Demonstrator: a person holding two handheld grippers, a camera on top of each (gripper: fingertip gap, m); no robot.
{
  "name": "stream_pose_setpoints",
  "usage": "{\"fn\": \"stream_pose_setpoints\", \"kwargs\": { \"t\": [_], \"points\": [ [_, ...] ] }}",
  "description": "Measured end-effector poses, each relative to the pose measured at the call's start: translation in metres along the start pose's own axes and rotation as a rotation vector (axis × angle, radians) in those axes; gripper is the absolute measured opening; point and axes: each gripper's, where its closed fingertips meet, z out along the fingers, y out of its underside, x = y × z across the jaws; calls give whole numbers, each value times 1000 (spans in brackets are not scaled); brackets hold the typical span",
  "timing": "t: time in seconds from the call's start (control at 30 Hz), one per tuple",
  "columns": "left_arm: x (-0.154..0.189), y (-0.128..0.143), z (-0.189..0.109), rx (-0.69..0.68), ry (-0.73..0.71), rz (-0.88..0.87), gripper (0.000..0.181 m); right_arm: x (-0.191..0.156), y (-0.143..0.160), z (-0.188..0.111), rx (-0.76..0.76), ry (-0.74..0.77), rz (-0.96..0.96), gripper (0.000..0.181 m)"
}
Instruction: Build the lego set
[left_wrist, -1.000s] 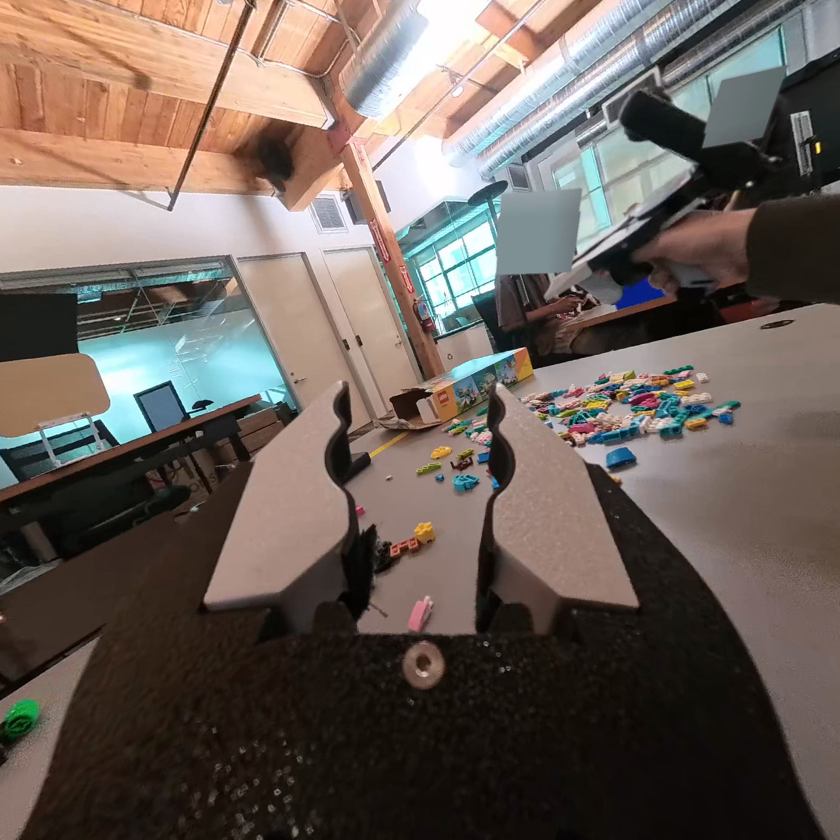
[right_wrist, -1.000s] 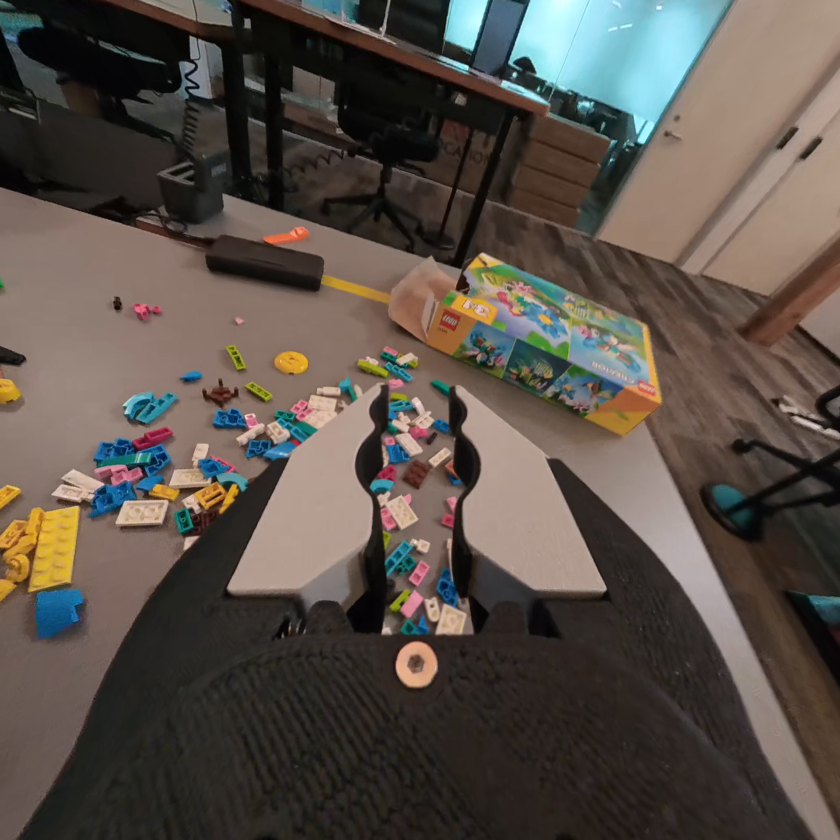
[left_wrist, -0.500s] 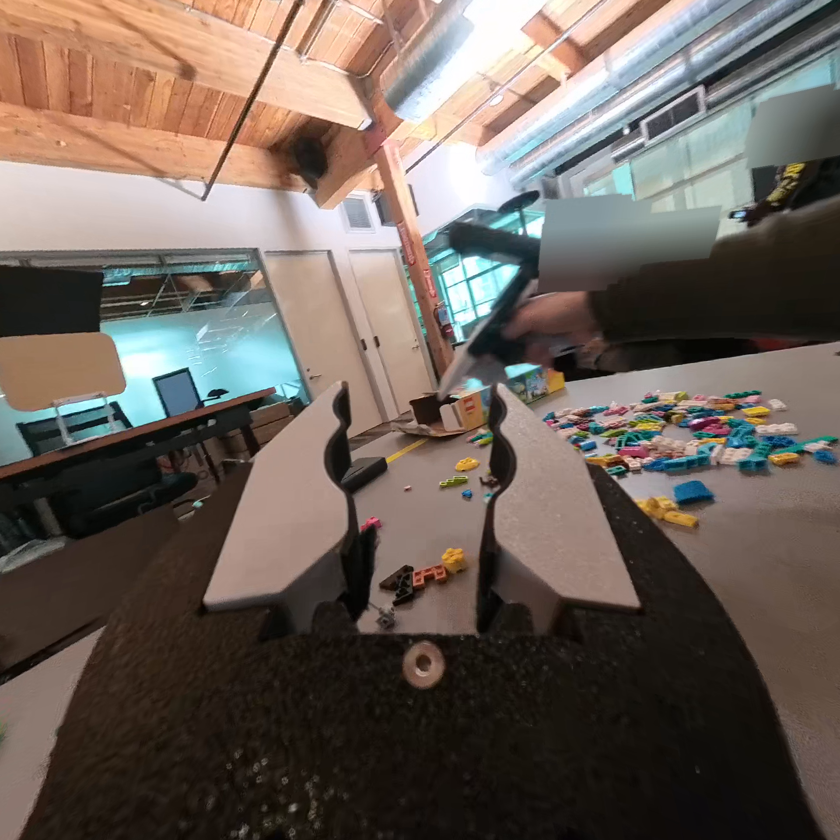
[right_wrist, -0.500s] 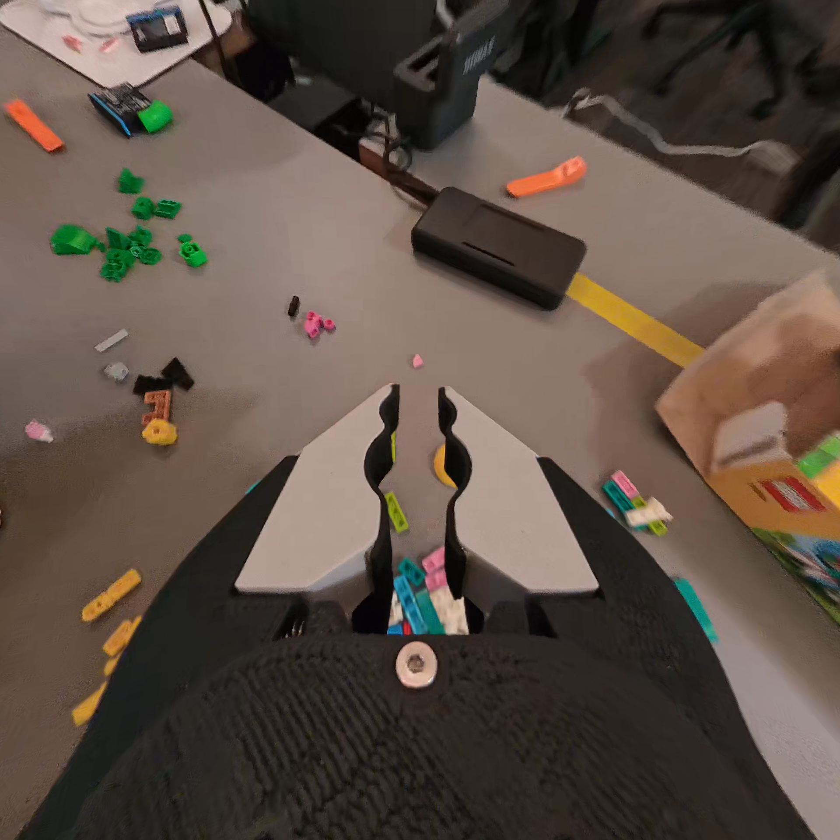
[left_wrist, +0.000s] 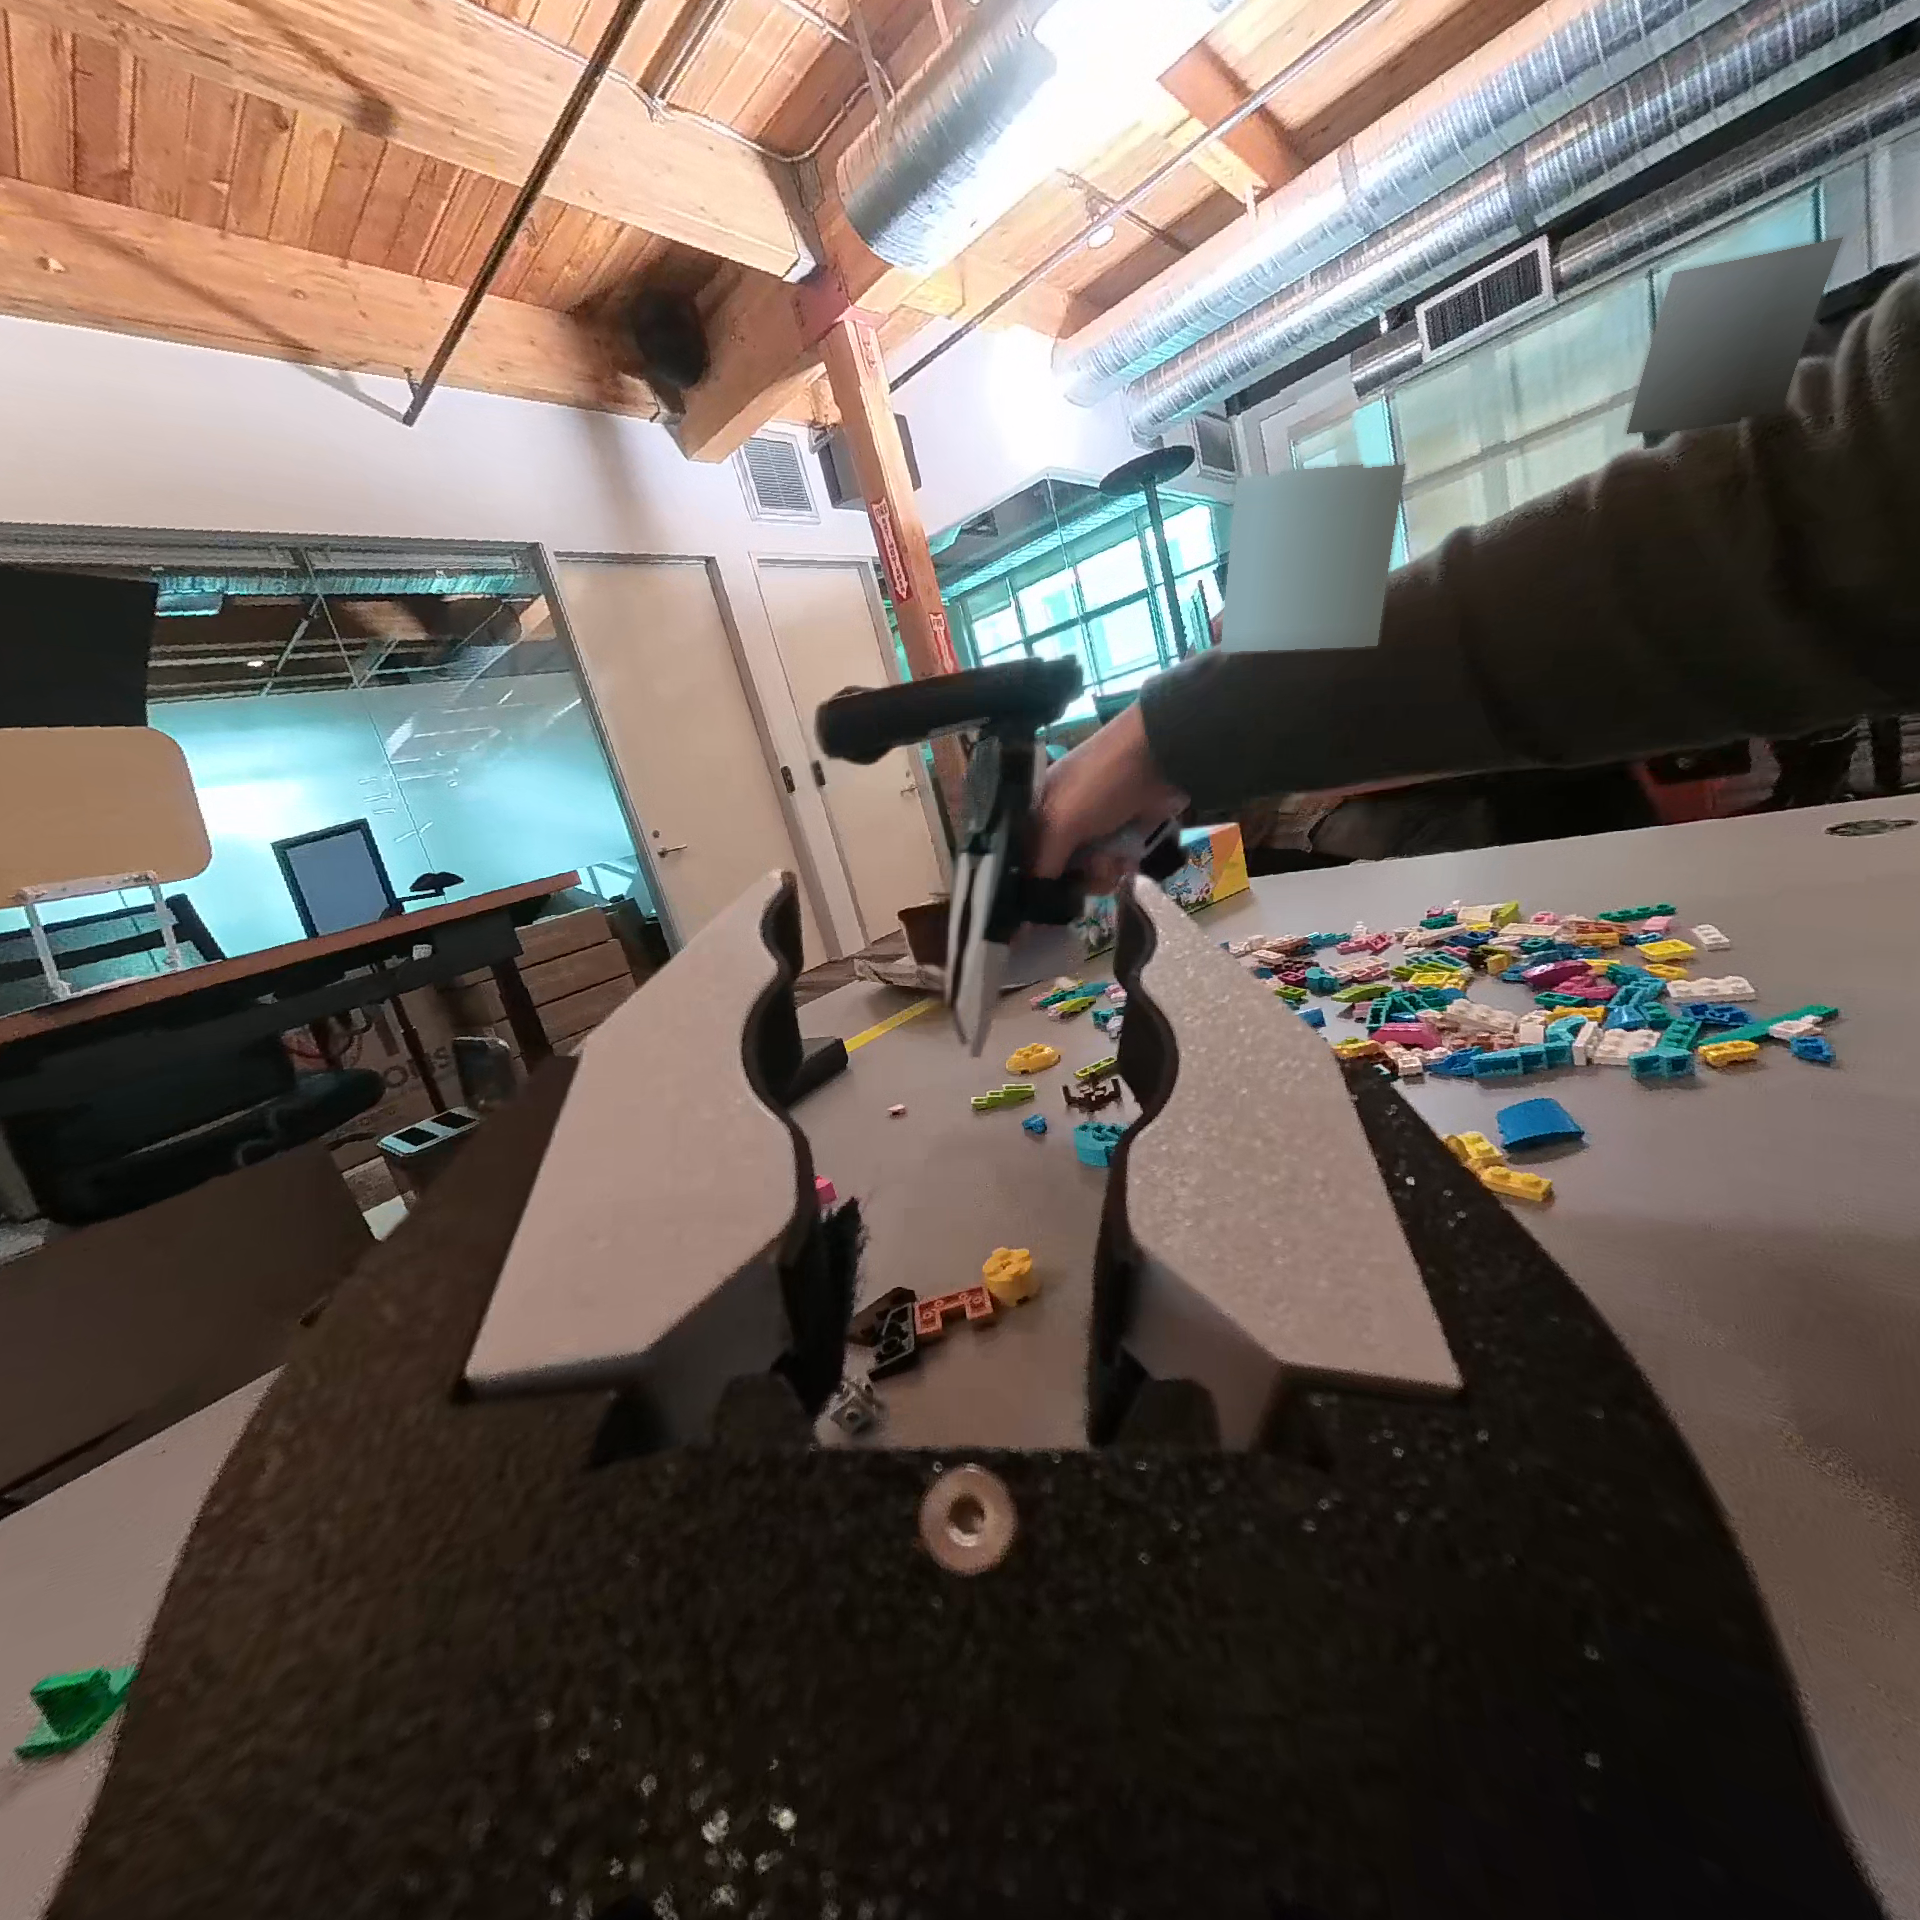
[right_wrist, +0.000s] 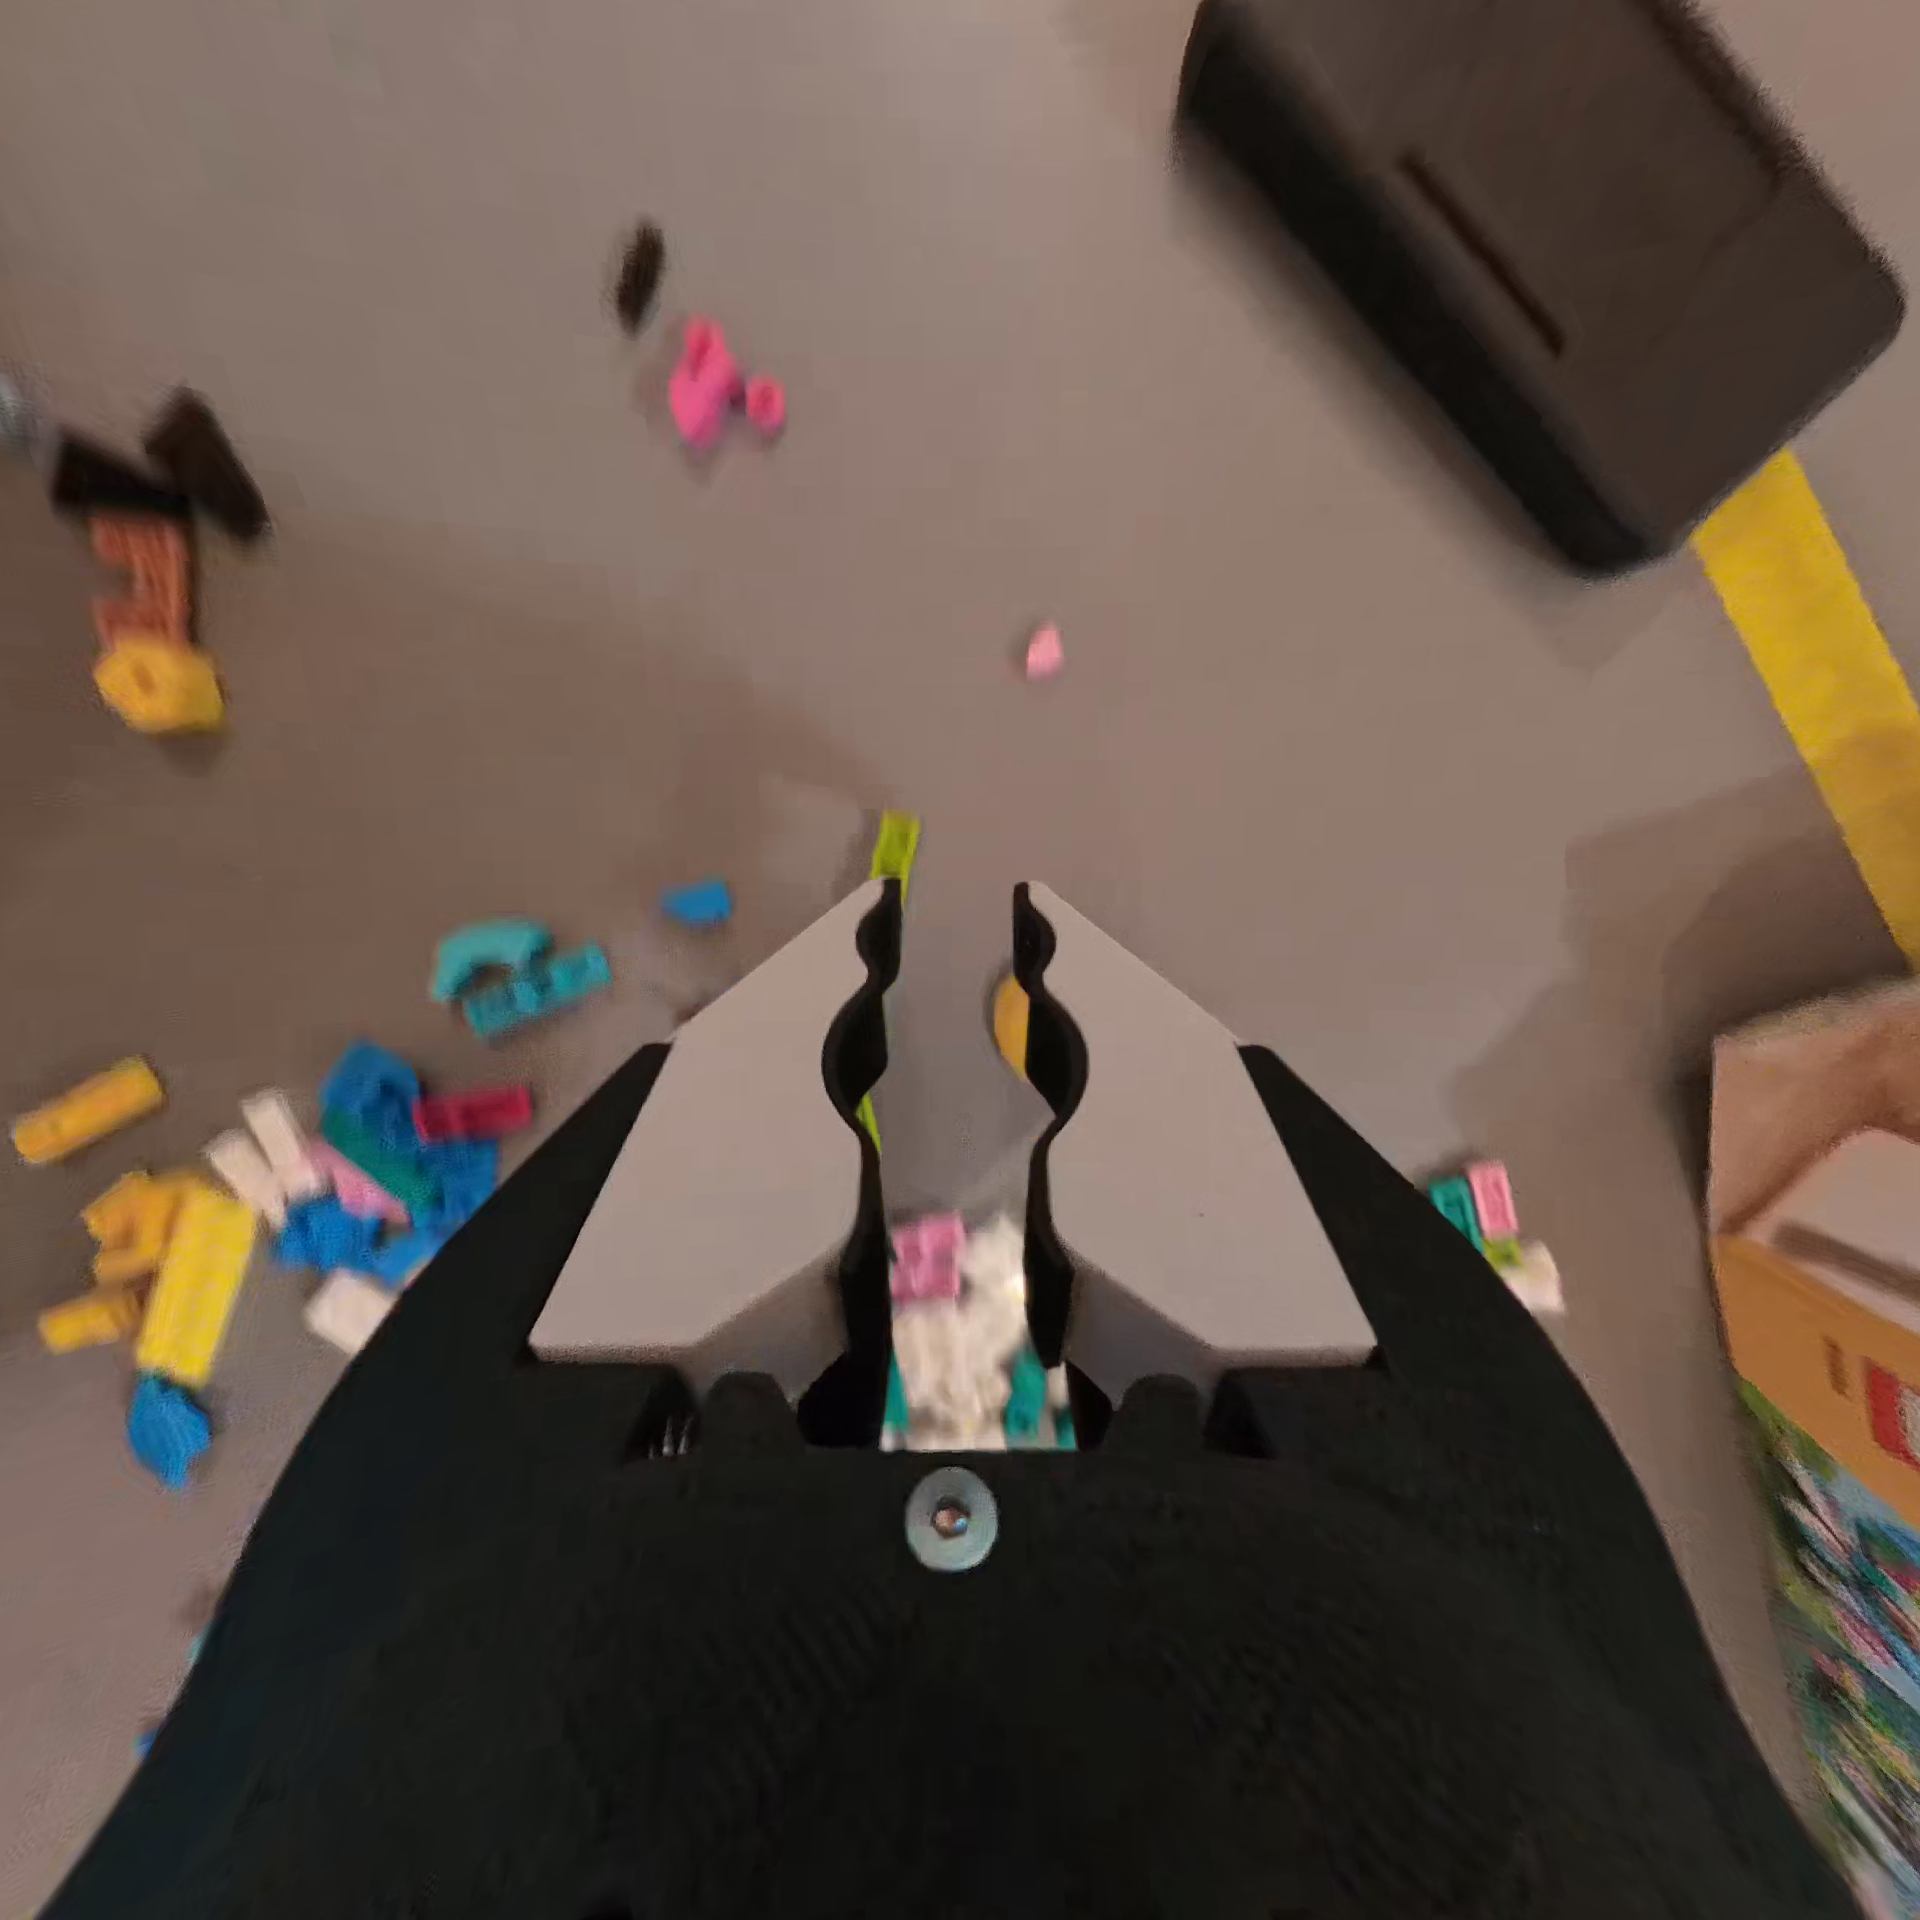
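Observation:
My left gripper (left_wrist: 961, 904) is open and empty, low over the grey table (left_wrist: 1662, 1299). A small black, orange and yellow assembly (left_wrist: 945, 1309) lies on the table between its fingers, near their base. My right gripper (right_wrist: 956, 894) is open by a narrow gap and empty, pointing steeply down at the table. A lime green plate (right_wrist: 896, 842) lies at its left fingertip and a yellow round piece (right_wrist: 1008, 1023) shows by its right finger. The assembly also shows in the blurred right wrist view (right_wrist: 145, 603). In the left wrist view the right gripper (left_wrist: 971, 997) hangs above the yellow round piece (left_wrist: 1032, 1058).
A large pile of mixed bricks (left_wrist: 1538, 997) covers the table at right. The set's box (right_wrist: 1818, 1247) lies at the right, beside a yellow tape strip (right_wrist: 1808, 665) and a black box (right_wrist: 1538, 260). Pink pieces (right_wrist: 717, 384) and green bricks (left_wrist: 73, 1704) lie apart. Across from one pair of fingers to the other is roughly 25 cm. The yellow round piece (right_wrist: 1008, 1023) is closer to my right gripper, around 4 cm from its tips; the left tips are 30 cm off.
My right gripper has swung from over the brick pile and box to the left and come down close above the lime plate and yellow round piece. The left gripper has barely moved.

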Motion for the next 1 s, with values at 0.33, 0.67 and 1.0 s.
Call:
{"fn": "stream_pose_setpoints", "kwargs": {
  "t": [0.33,0.67,1.0],
  "points": [
    [3,4,3,-15,26,-29,57,-42,79,-23,-165,-117,-108,14],
    [5,4,3,-16,36,-22,57,-44,81,-8,-178,-64,-70,16],
    [-2,5,2,-28,18,-73,54,-83,39,-35,7,107,-457,7]
  ]
}}
